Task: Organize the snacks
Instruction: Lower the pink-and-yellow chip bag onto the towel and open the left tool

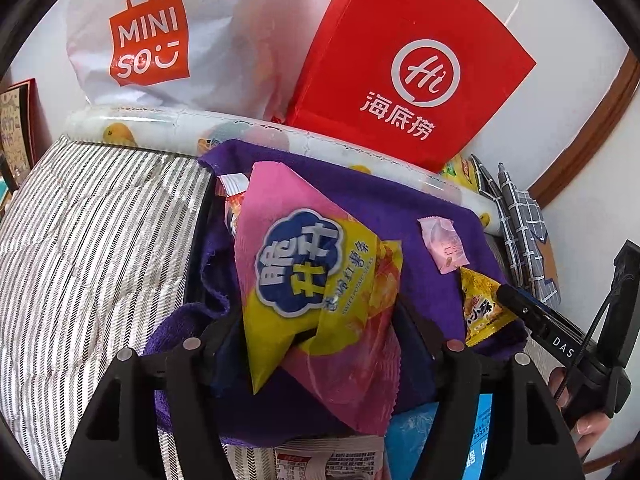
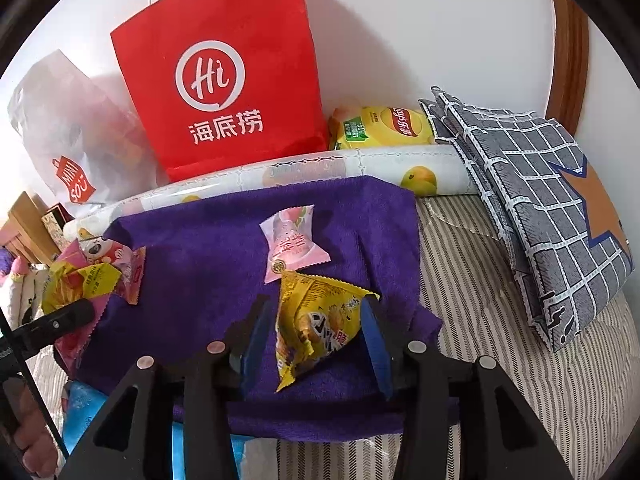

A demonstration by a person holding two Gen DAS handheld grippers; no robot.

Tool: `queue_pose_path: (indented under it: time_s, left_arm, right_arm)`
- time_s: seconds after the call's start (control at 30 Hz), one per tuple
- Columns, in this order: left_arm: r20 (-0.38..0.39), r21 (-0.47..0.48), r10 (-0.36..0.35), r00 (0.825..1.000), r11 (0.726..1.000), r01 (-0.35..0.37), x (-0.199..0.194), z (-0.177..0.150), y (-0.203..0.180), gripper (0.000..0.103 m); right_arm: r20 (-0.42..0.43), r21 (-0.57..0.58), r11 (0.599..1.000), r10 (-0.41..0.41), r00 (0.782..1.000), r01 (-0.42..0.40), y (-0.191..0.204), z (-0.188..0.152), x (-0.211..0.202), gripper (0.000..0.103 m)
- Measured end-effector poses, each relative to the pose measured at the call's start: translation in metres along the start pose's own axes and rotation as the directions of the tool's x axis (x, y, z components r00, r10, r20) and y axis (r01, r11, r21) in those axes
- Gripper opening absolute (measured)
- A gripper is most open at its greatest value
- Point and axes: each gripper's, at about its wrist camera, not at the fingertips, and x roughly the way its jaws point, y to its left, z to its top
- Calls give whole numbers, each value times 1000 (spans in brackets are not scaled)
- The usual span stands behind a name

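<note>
A purple towel [image 1: 360,188] [image 2: 200,260] lies on a striped bedcover with snacks on it. A pink and yellow chip bag [image 1: 320,280] [image 2: 76,284] lies between the fingers of my left gripper [image 1: 316,328]. It looks puffed, not squeezed, so the jaws stand open around it. My right gripper [image 2: 312,332] brackets a small yellow packet [image 2: 320,320] [image 1: 480,312]. A gap shows beside its left blue pad, so it is open. A pink candy packet [image 2: 294,244] [image 1: 444,244] lies just beyond the yellow packet. A small red and white packet [image 2: 120,260] sits by the chip bag.
Against the wall stand a red paper bag [image 2: 224,80] [image 1: 408,68] and a white Miniso bag [image 1: 160,40]. A fruit-print roll [image 2: 400,172] lies behind the towel, with yellow Lay's chips [image 2: 380,128] past it. Checked cushions [image 2: 540,200] sit right. A blue packet [image 1: 412,432] lies near.
</note>
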Motion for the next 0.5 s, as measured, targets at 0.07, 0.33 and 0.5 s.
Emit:
queue_pose_path:
  time_s: [0.07, 0.33, 0.5]
  left_arm:
    - [12, 1, 0, 1000, 1000, 0, -2, 0, -1, 72]
    - [45, 3, -13, 999, 1000, 13, -11, 1, -3, 77]
    - [50, 6, -17, 999, 1000, 17, -13, 2, -5, 77]
  right_arm:
    - [3, 2, 1000, 1, 1000, -1, 0, 0, -1, 44]
    - [1, 20, 1000, 3, 1000, -3, -2, 1, -1, 44]
    - [8, 17, 1000, 6, 1000, -6, -1, 1, -2, 44]
